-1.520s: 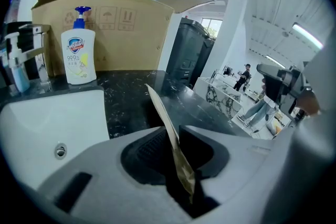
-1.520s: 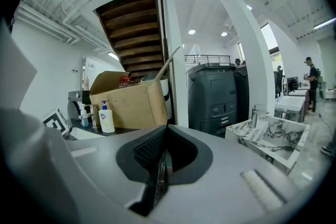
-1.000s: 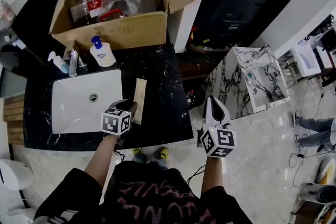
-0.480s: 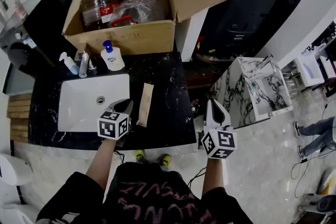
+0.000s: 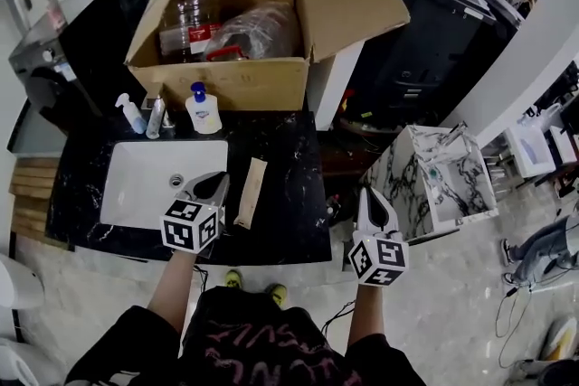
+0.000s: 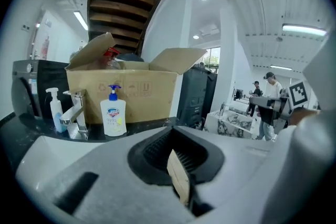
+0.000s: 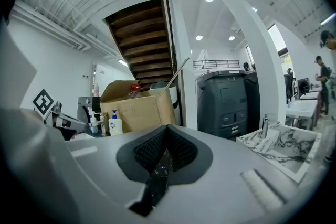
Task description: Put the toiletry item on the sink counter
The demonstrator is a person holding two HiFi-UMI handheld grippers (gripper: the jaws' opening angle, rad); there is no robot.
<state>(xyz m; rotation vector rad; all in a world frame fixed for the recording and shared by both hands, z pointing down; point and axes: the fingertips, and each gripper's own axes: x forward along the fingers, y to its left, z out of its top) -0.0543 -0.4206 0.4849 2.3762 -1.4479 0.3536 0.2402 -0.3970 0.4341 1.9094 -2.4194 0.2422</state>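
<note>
Black marble bench [image 5: 291,149] lies below us, its white sink [image 5: 136,185] set into the left half. Our left tongs [image 5: 215,186] are clenched on nothing: the jaws meet, and only a tan sliver shows through the slit between them. That sliver belongs to the toiletry item [image 5: 251,193], a slim tan packet lying flat on the bench just to the right of those tongs and apart from them, between the sink and the bench's right edge. Its long axis runs away from us toward the cardboard box [image 5: 226,84], with the far end leaning slightly right, nearly parallel to the left tongs. The left tongs are plainly the nearer. The right tongs [image 5: 372,197], also clenched and empty, hover well apart past the bench's right edge. Both forearms reach forward, tongs pointing away from us, marker cubes uppermost. We judge the item already placed, so the left arm need only draw back. A re-grasp would mean opening and shifting right.
</note>
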